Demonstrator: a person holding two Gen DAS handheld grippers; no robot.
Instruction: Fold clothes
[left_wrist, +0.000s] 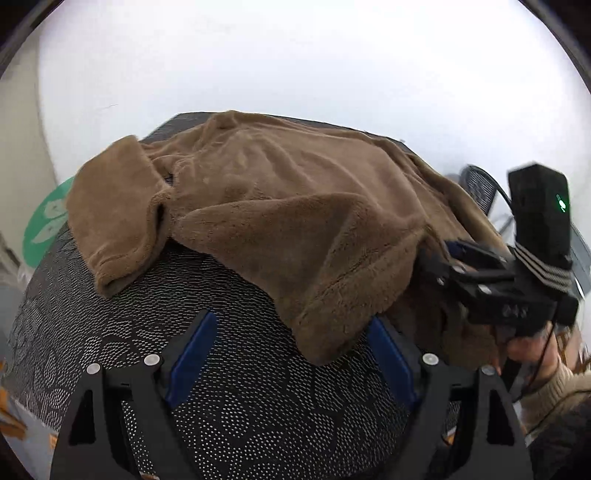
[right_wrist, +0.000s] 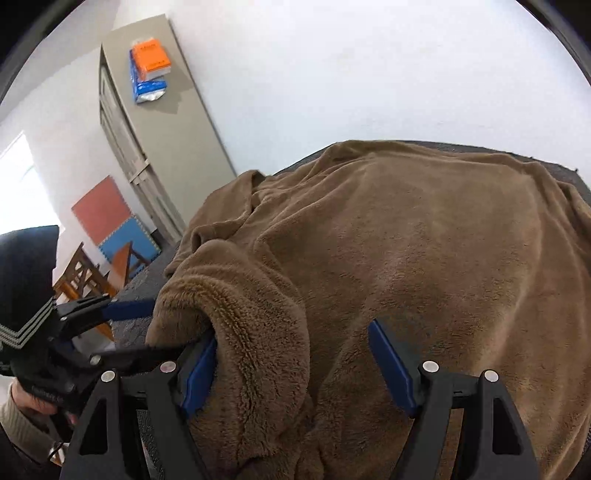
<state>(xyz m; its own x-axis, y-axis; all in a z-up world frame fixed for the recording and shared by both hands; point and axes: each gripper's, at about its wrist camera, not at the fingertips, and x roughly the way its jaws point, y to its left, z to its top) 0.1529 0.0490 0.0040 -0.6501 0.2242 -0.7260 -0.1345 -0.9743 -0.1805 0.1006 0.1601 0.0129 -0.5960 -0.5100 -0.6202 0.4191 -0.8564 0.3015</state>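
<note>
Here's the brown fleece garment (left_wrist: 280, 206), spread rumpled across the middle of the left wrist view on a dark dotted table cover (left_wrist: 229, 387). One sleeve (left_wrist: 114, 218) flops out at the left of the frame, its cuff lying on the cover. A corner of the fleece hangs toward the lower centre, right between the blue pads.

Left gripper (left_wrist: 291, 358): jaws spread wide at the bottom of its own view, the fabric corner lying between them, nothing pinched. In the right wrist view that same gripper (right_wrist: 147, 325) comes in from the lower left, its two fingers reaching to a rolled fold of fleece (right_wrist: 236, 332).

Right gripper (right_wrist: 291, 365): also wide open, bottom centre of its frame, the fleece bulging between the pads and the rolled fold resting against the left pad, but no clamp on it. From the left wrist view it (left_wrist: 448, 258) sits at the right edge, fingertips tucked at the garment's edge.

Upper left of the right wrist view: a beige cabinet (right_wrist: 162, 122) with orange and blue packs (right_wrist: 149, 70) on top.
</note>
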